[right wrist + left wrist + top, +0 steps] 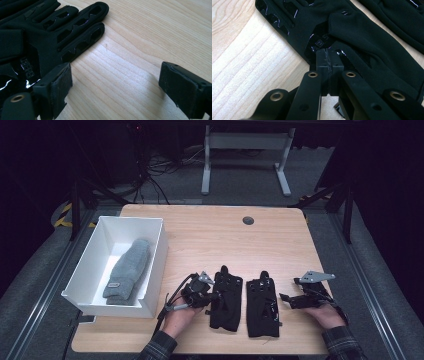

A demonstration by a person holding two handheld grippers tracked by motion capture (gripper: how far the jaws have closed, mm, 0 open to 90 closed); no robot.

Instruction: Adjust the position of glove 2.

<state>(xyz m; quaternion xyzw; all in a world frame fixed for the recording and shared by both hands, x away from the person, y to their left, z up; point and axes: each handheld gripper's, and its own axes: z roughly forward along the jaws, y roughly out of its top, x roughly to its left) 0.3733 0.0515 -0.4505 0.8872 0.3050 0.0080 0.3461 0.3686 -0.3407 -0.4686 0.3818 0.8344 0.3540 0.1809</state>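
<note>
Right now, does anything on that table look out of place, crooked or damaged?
Nothing stands out. Two black gloves, the left glove and the right glove, lie flat side by side on the table, and a grey glove lies in the white bin. Nothing looks spilled or torn.

Looks like a lab setup: light wooden table (210, 240) on grey carpet, black cable tangle (150, 170) behind, dark curtained surroundings.
</note>
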